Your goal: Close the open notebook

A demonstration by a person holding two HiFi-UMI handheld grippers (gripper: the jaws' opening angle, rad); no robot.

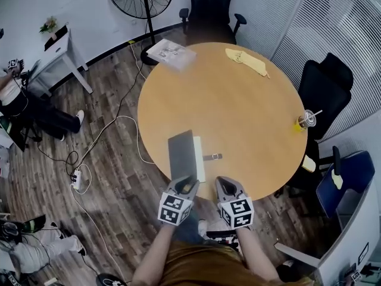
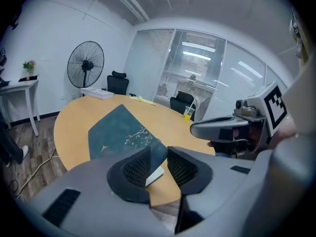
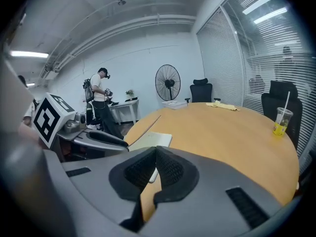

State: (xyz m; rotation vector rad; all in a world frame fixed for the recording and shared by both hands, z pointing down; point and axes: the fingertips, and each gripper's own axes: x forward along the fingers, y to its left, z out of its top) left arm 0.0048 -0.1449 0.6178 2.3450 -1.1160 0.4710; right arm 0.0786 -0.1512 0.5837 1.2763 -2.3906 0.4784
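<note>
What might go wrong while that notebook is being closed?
1. The cover stands half raised with its corner between the left gripper's parted jaws, apparently not pinched. It may flop back open or drop shut crookedly.
2. The notebook lies close to the near edge of the table, so a clumsy push could slide it off.

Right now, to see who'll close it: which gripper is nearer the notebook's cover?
Left. The left gripper is at the dark cover's near edge; right gripper hangs apart, beside the pages.
</note>
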